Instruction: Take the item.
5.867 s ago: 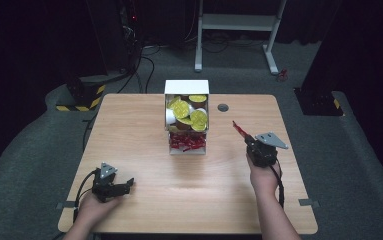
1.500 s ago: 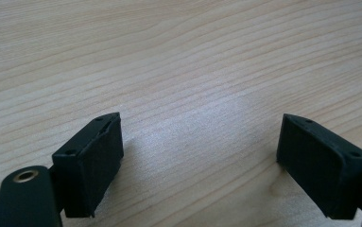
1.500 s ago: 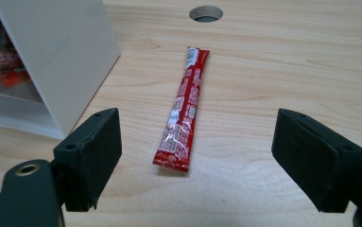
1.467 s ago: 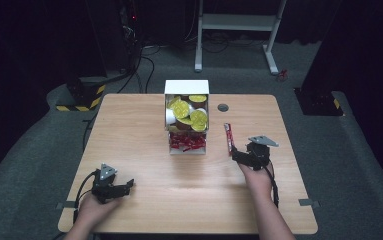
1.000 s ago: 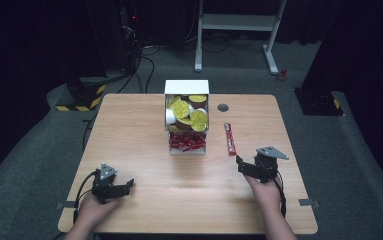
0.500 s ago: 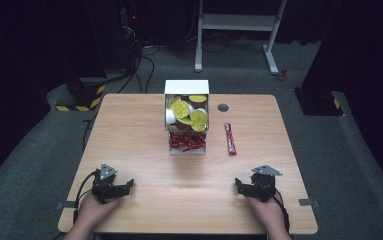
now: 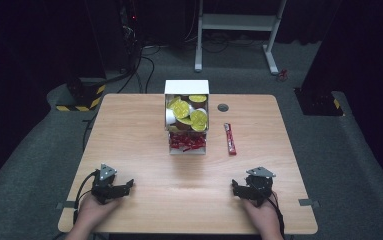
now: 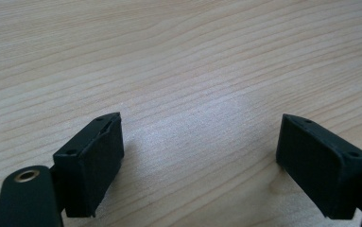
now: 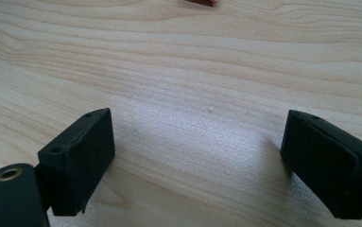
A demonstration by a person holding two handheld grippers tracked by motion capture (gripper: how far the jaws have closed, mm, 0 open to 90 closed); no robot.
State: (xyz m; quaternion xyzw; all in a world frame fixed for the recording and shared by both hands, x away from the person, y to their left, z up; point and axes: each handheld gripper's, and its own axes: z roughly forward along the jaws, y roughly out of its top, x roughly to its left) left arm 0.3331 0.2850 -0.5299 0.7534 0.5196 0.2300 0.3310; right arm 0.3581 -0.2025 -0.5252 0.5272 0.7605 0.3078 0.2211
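Observation:
A white open-fronted box stands mid-table, with yellow-lidded cups above and red sachets in its lower tray. One red stick sachet lies flat on the wood just right of the box; its end shows as a red sachet tip in the right gripper view. My right gripper rests near the front edge, open, with bare wood between its fingers. My left gripper rests at the front left, open and holding nothing, its fingers wide apart over the table.
The wooden table has a small black round grommet behind the loose sachet. Dark carpet surrounds the table, with a white frame and cables behind it. Both hands sit at the near edge.
The right gripper has drawn back from beside the box to the front edge, leaving the red stick sachet lying on the table. The left gripper has stayed put.

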